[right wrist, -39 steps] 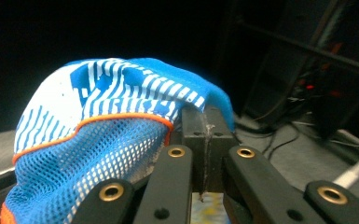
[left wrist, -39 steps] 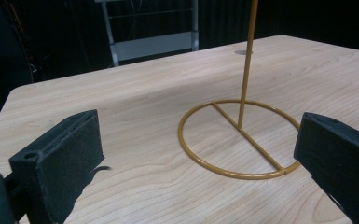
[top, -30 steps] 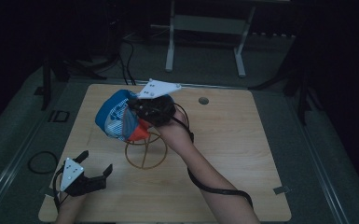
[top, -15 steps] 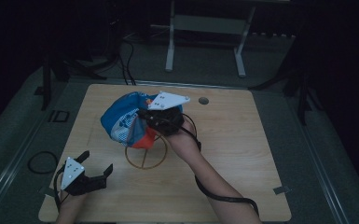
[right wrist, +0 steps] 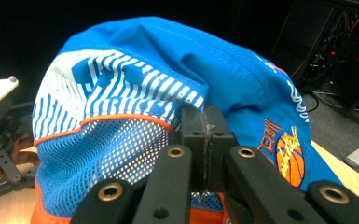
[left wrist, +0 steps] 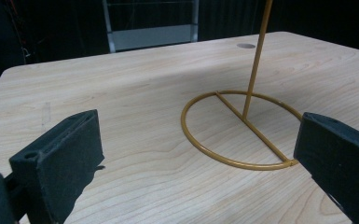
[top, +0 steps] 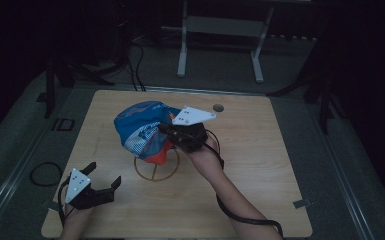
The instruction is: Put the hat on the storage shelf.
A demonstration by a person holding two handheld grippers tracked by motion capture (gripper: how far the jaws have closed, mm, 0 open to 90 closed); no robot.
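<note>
A blue cap [top: 139, 129] with white stripes, mesh sides and an orange brim hangs over a thin gold wire stand [top: 156, 169] in the middle of the wooden table [top: 260, 165]. My right gripper [top: 167, 133] is shut on the cap's edge; in the right gripper view its jaws pinch the fabric of the cap [right wrist: 177, 84] at its lower rim. My left gripper [top: 102, 179] rests open near the table's front left corner. Between its jaws, farther off, I see the stand's ring base and upright rod [left wrist: 242, 126].
A round hole [top: 218, 107] marks the table's far edge. A metal frame [top: 220, 35] stands on the floor behind the table. A cable loop [top: 45, 173] lies on the floor at the left. Cables trail from both grippers.
My right gripper has carried the cap a little to the right and lower, closer over the stand. The left gripper has stayed in place, open.
</note>
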